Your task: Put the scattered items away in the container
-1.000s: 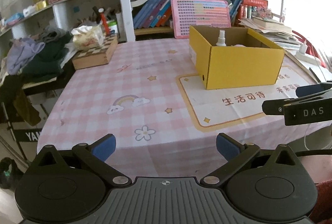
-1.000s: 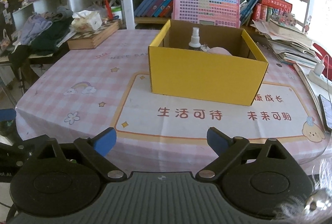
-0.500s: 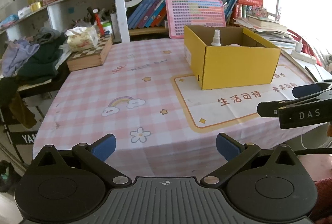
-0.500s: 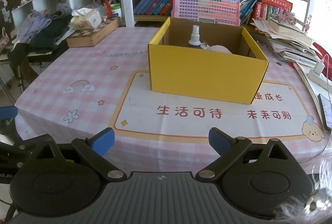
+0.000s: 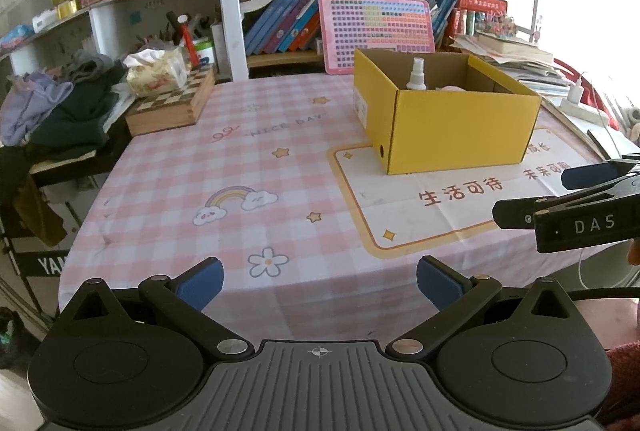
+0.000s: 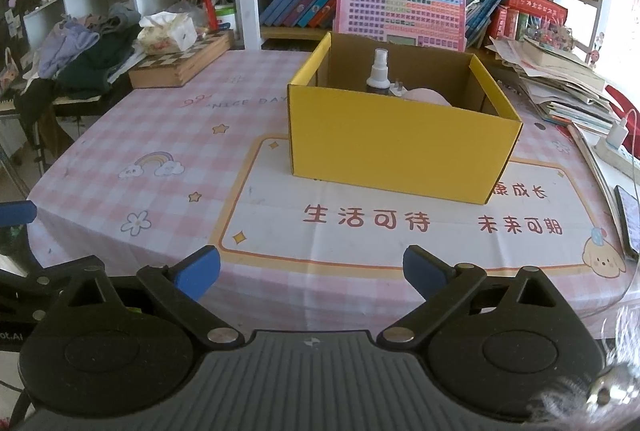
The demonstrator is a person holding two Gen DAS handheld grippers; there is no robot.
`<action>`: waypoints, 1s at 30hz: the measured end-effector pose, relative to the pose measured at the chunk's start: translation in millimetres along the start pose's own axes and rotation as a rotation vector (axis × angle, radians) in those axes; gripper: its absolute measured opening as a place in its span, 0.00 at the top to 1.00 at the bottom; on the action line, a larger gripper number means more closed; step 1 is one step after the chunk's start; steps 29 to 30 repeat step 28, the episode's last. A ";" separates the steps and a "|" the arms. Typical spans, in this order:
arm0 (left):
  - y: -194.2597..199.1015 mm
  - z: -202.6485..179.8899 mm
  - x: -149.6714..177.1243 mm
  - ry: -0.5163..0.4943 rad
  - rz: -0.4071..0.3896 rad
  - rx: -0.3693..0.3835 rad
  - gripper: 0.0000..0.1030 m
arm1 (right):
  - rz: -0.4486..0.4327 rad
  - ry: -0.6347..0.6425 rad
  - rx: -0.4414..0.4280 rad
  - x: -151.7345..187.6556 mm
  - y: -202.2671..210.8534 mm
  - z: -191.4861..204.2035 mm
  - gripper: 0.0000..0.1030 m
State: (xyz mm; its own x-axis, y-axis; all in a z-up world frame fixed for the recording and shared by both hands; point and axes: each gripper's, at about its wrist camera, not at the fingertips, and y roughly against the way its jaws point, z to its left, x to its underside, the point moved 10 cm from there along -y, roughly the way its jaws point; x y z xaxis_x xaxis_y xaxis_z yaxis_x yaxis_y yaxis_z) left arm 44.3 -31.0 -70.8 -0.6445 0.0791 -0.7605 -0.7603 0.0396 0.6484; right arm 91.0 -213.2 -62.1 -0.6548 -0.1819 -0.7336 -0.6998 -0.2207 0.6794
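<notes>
- A tabletop (image 6: 120,135) covered in a pink checked cloth printed with stars, a rainbow and a flower fills both wrist views.
- A yellow cardboard box (image 6: 400,147) stands open-topped on the white panel of the cloth, toward the far right part of the tabletop.
- Inside the box, a small spray bottle (image 6: 379,71) with a white nozzle stands upright near the far wall.
- Just beside the bottle lies a pale pink rounded item (image 6: 428,97), only partly visible above the box rim.
- A small white piece (image 6: 398,89) sits between the bottle and the pink item; what it is cannot be told.
- The left gripper (image 5: 320,281) hangs over the near edge of the tabletop, its blue-tipped jaws wide apart and holding nothing.
- The right gripper (image 6: 311,267) also hangs over the near edge, facing the box, jaws wide apart and holding nothing.
- In the left wrist view, the right gripper shows at the right edge, marked "DAS".
- A wooden chessboard box (image 5: 172,107) sits at the far left corner of the tabletop, with a tissue pack (image 5: 156,73) on top.
- A pink keyboard-like board (image 6: 402,11) leans upright behind the yellow box.
- A phone (image 6: 628,217) lies at the right edge of the tabletop.
</notes>
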 end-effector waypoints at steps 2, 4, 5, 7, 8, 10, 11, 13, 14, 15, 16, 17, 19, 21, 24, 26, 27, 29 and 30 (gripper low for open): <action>-0.7 0.0 0.1 0.000 0.001 0.001 0.00 | 0.002 0.000 0.000 0.0 -0.8 -0.2 0.04; -0.8 0.0 0.0 0.000 0.001 0.001 0.00 | 0.002 0.001 0.000 0.0 -1.4 0.0 0.04; -0.6 0.1 -0.1 0.001 0.001 0.001 0.00 | 0.003 0.001 0.000 0.0 -1.5 -0.1 0.04; -0.7 0.0 -0.1 0.001 0.001 0.001 0.00 | 0.003 0.002 0.000 0.3 -1.8 0.0 0.04; -0.6 0.0 -0.2 0.001 0.001 0.001 0.00 | 0.004 0.002 0.000 0.4 -2.1 -0.1 0.04; -2.0 -1.3 0.3 0.001 0.002 0.006 0.00 | 0.004 0.001 0.001 0.6 -2.3 -0.3 0.04; -2.3 -2.1 0.4 0.002 0.002 0.011 0.00 | 0.005 0.001 0.001 0.7 -2.5 -0.5 0.04; -3.5 -3.9 0.6 0.001 0.002 0.015 0.00 | 0.006 0.000 0.001 1.3 -3.4 -1.2 0.04; -4.1 -4.4 0.6 0.000 0.002 0.015 0.00 | 0.007 -0.001 0.000 1.6 -3.8 -1.5 0.04; -4.6 -4.8 0.6 -0.002 0.003 0.016 0.00 | 0.008 -0.002 0.000 2.1 -4.2 -1.6 0.04; -4.8 -5.4 0.8 -0.002 0.004 0.016 0.00 | 0.009 -0.002 0.000 2.7 -4.4 -1.7 0.04; -4.9 -6.0 1.2 -0.002 0.005 0.017 0.00 | 0.010 -0.002 -0.001 3.0 -4.8 -1.7 0.04; -4.7 -5.7 1.2 -0.003 0.007 0.014 0.00 | 0.012 -0.002 -0.004 3.7 -5.1 -1.7 0.04; -4.3 -5.4 2.0 -0.004 0.009 0.005 0.00 | 0.015 -0.001 -0.006 4.0 -5.8 -1.5 0.04; -3.1 -5.7 2.1 0.001 0.005 0.002 0.00 | 0.020 -0.003 -0.009 4.8 -6.6 -2.3 0.04; -3.1 -6.1 1.8 0.002 0.003 0.003 0.00 | 0.023 -0.004 -0.009 5.3 -6.9 -2.7 0.04; -3.4 -6.7 1.6 0.001 0.003 0.004 0.00 | 0.025 -0.004 -0.010 5.4 -7.1 -2.9 0.04; -3.9 -7.2 1.1 0.001 0.002 0.005 0.00 | 0.026 -0.004 -0.010 5.2 -7.4 -3.0 0.04; -3.9 -7.2 1.1 0.001 0.002 0.005 0.00 | 0.026 -0.004 -0.010 5.2 -7.4 -3.0 0.04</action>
